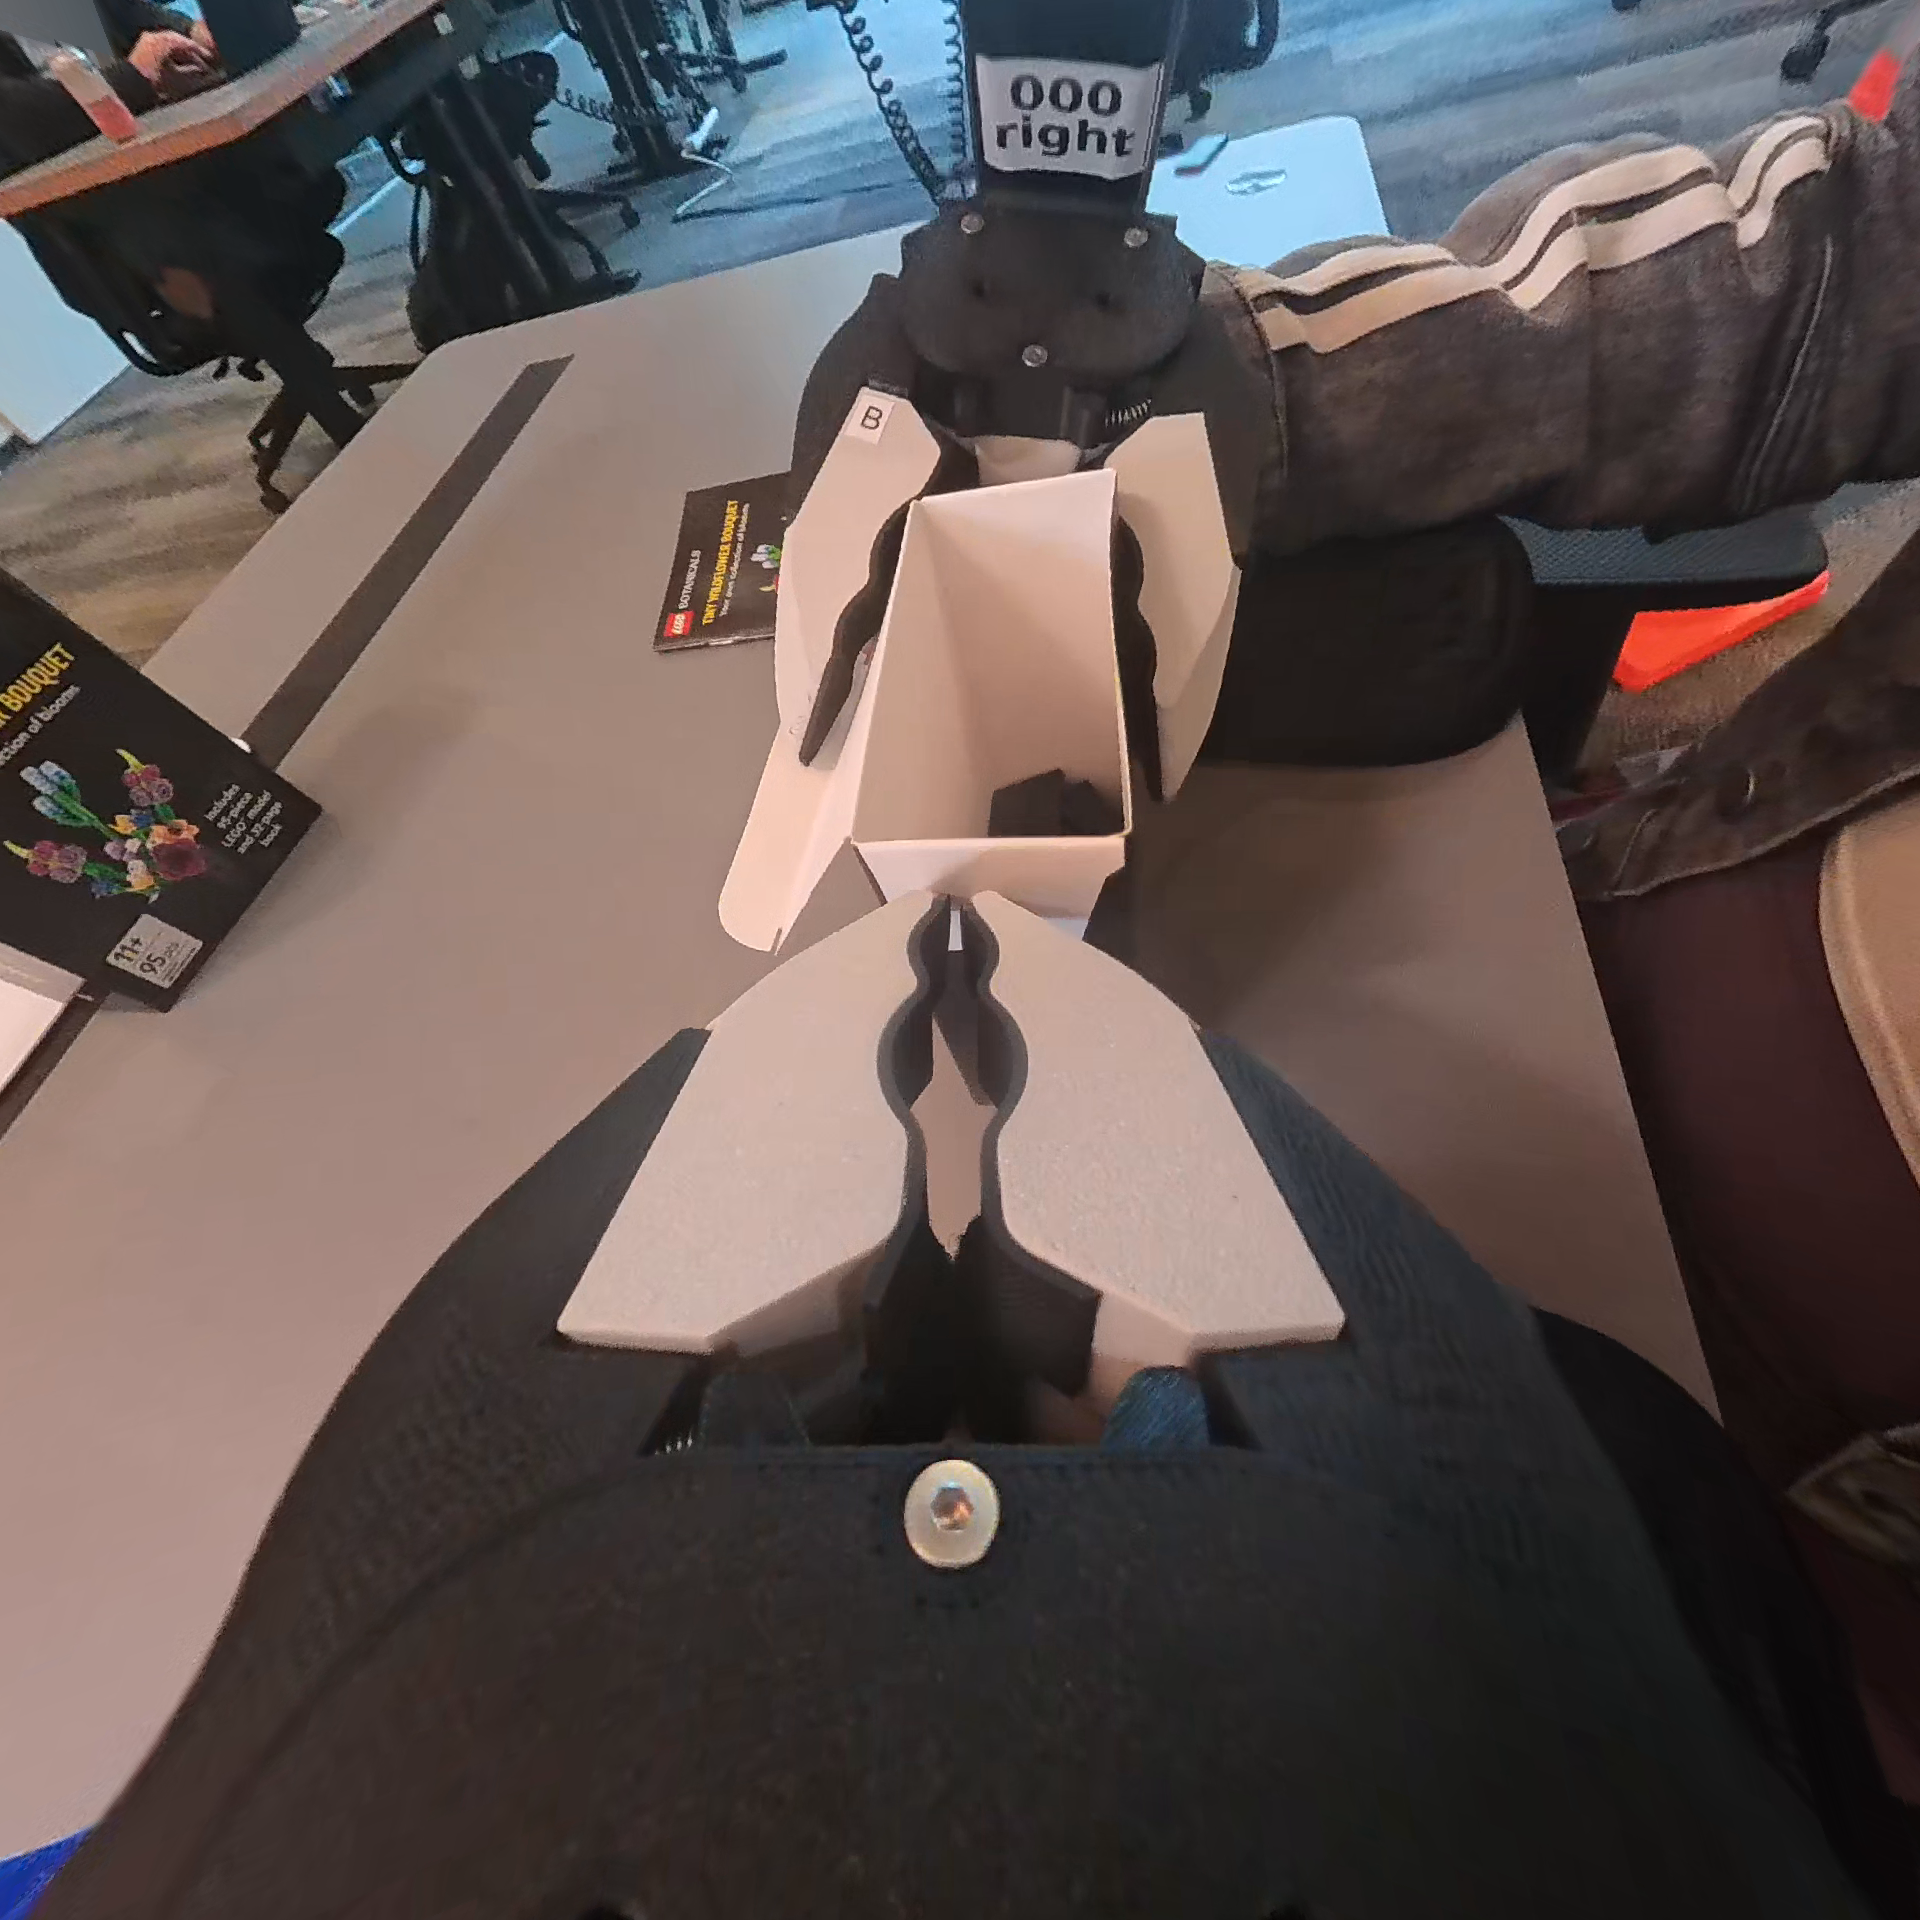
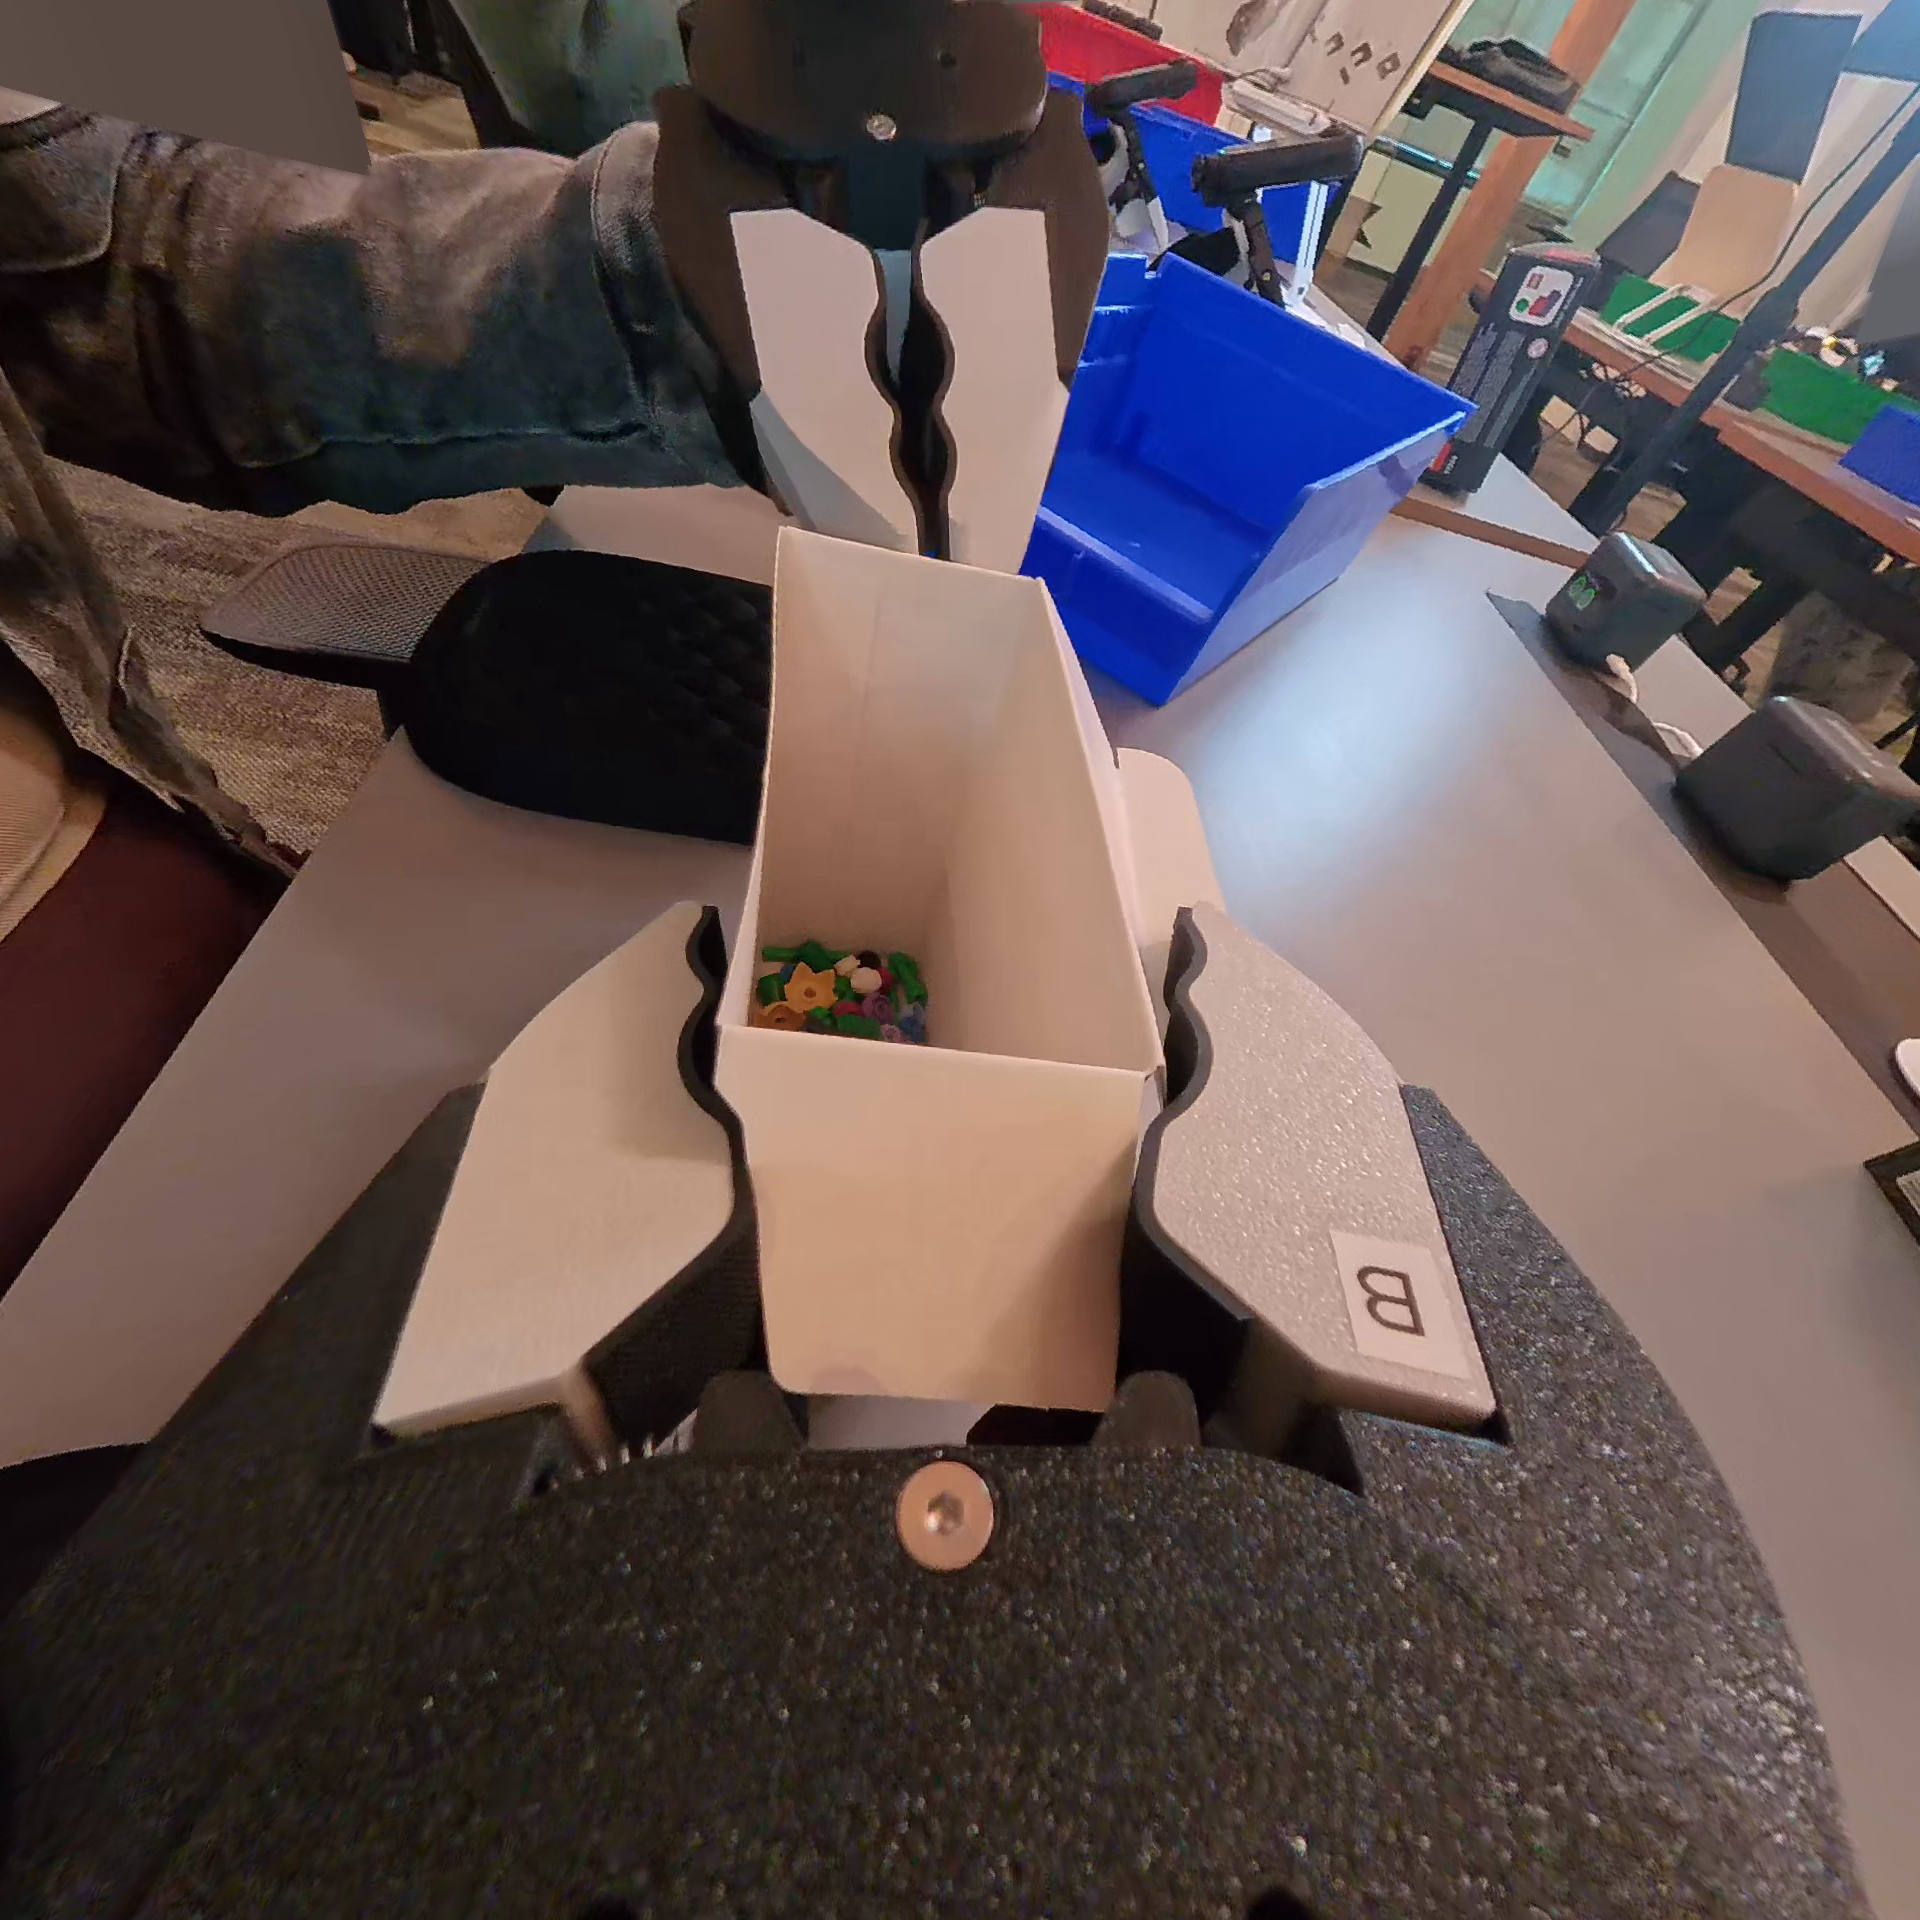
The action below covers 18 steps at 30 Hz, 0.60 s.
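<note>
A tall white cardboard box (image 2: 935,1226) stands open-topped on the grey table (image 1: 468,935), with small coloured plastic pieces (image 2: 842,992) at its bottom. My right gripper (image 2: 945,920) straddles the box with its jaws wide, and both pads lie against the side walls. It shows from the far side in the left wrist view (image 1: 982,774). My left gripper (image 1: 953,925) is shut on the thin white end flap of the box (image 1: 997,644). It shows at the far end of the box in the right wrist view (image 2: 925,540). A side flap (image 1: 779,727) hangs open.
A blue plastic bin (image 2: 1226,468) stands behind the box. A small black booklet (image 1: 717,566) and a black carton with a flower picture (image 1: 125,821) lie on the table. A black chair armrest (image 2: 592,696) and two dark grey devices (image 2: 1797,790) sit near the table edges. About 5 cm separates my left fingertips from my right.
</note>
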### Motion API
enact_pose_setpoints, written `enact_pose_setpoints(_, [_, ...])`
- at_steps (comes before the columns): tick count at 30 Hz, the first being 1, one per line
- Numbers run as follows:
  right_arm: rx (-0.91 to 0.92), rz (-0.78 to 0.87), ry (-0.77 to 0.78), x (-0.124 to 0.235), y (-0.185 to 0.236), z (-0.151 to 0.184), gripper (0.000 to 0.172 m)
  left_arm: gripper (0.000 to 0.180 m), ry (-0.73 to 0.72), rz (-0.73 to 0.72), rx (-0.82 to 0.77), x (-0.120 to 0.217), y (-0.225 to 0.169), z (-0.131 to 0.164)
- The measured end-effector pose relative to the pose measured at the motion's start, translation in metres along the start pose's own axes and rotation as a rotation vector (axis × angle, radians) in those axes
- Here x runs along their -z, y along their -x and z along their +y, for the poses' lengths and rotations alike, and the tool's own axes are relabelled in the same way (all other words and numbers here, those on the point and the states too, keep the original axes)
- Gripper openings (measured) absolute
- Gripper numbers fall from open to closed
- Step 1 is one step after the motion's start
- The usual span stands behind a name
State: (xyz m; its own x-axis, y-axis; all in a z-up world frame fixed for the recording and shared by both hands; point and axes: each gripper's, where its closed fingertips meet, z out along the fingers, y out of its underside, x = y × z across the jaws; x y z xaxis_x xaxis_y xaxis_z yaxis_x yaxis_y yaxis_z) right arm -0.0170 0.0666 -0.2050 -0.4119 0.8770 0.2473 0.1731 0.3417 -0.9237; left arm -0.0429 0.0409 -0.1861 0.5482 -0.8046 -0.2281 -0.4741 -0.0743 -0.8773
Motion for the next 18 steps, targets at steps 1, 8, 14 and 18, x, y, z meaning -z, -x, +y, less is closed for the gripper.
enact_pose_setpoints(1, [0.003, -0.002, 0.000, 0.000, 0.000, 0.000, 0.082, 0.002, -0.009, 0.000, 0.004, 0.000, 0.000, 0.000])
enact_pose_setpoints(8, [0.036, -0.004, 0.006, 0.000, 0.003, -0.001, 0.082, 0.077, -0.225, -0.036, 0.094, 0.036, 0.012, -0.026])
enact_pose_setpoints(14, [0.046, -0.017, 0.007, -0.003, 0.005, -0.003, 0.082, 0.099, -0.154, 0.045, 0.017, -0.010, -0.009, -0.020])
enact_pose_setpoints(18, [0.055, -0.017, 0.006, -0.003, 0.006, -0.003, 0.082, 0.086, -0.068, 0.022, -0.009, -0.032, -0.003, 0.002])
